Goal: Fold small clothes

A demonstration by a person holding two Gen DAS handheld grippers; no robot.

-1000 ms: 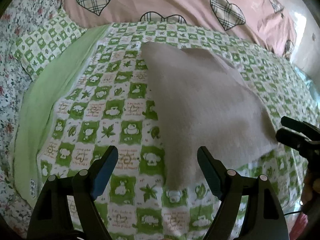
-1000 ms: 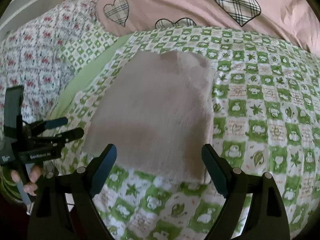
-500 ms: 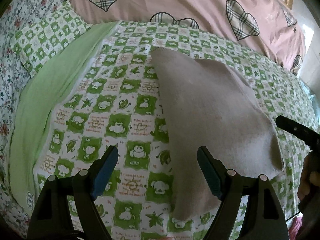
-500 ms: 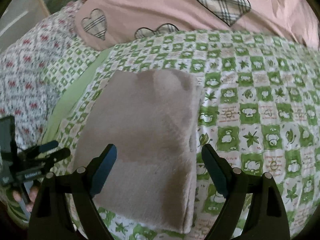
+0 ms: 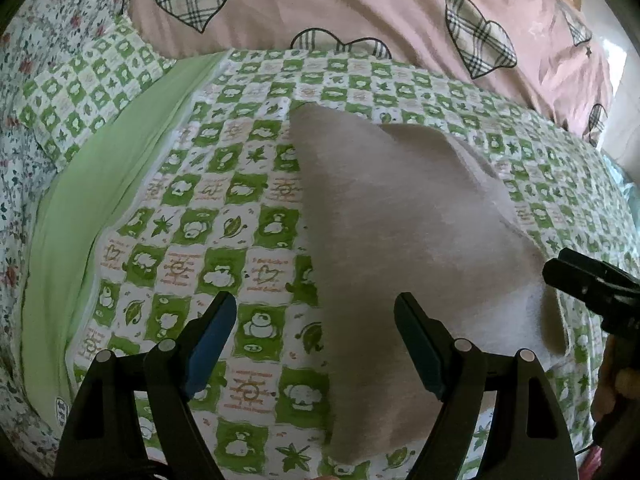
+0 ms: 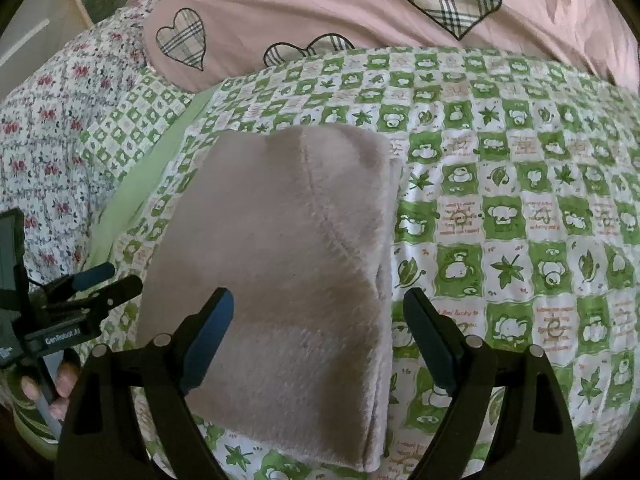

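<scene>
Taupe fleece garment (image 6: 280, 280), already folded into a thick rectangle, lies on the green-checked bed quilt (image 6: 520, 220) near its front edge. Left gripper (image 5: 316, 340) and right gripper (image 6: 318, 336) hover above, jaws apart, empty. Folding looks finished; next, probably a final tidy or setting aside.

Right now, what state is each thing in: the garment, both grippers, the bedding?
Beige garment: folded into a flat rectangle, lying on the quilt, ungripped.
Left gripper: open, holding nothing.
Right gripper: open, holding nothing.
Green checked quilt: spread flat under the garment.
Pink heart duvet: bunched behind the quilt.
</scene>
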